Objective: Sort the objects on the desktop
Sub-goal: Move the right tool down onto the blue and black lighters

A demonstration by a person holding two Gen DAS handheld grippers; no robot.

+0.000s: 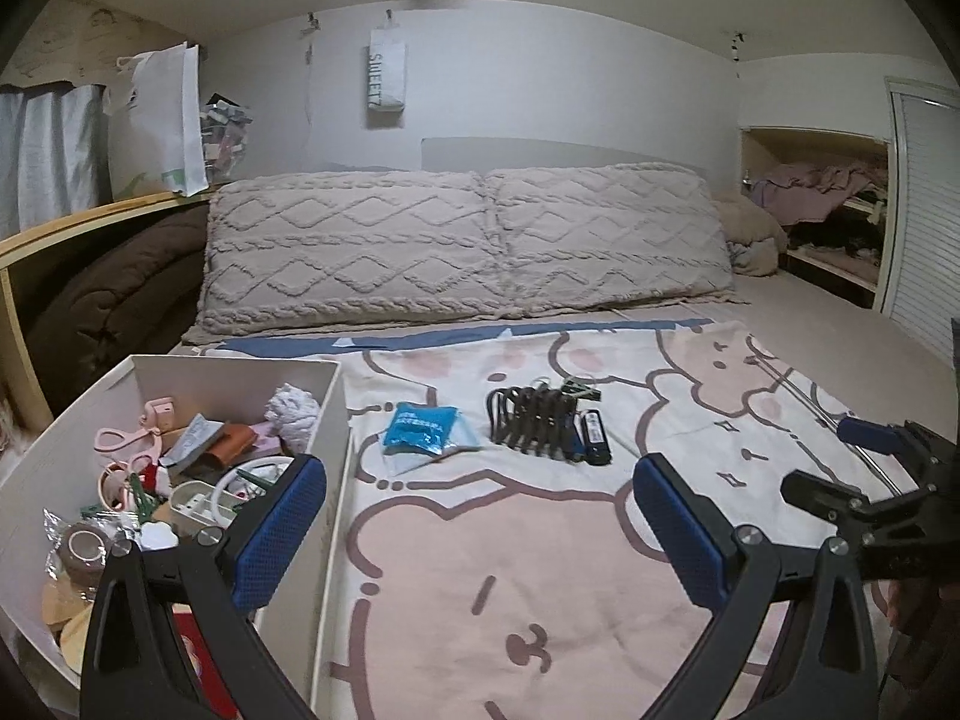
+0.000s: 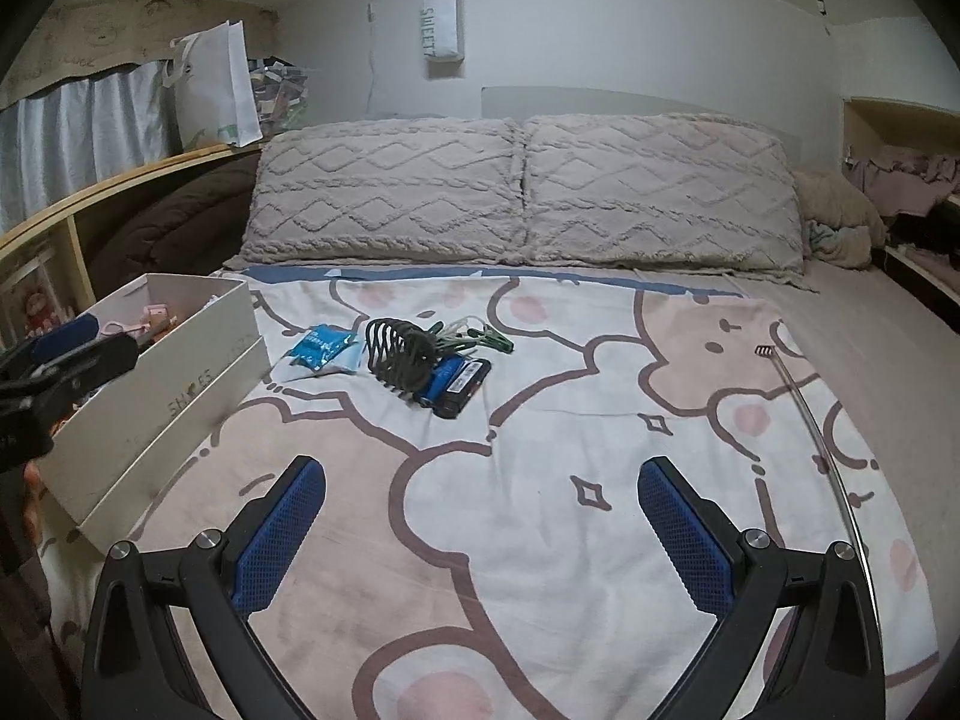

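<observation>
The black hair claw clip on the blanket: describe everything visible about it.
The black hair claw clip looks like dark plastic, with a row of long curved teeth arching from both sides. It lies on its side on the cartoon-print blanket, between the blue packet and the blue-black device, which it seems to touch. Green clips sit just behind. Neither gripper touches it.

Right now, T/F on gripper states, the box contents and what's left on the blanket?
1. Both grippers are open and hold nothing. True: left gripper, right gripper.
2. The white box is empty. False: it holds pink scissors and other small items.
3. The blue packet lies on the blanket, outside the box. True.
4. The black hair claw is already in the box. False: it lies on the blanket beside the packet.
</observation>
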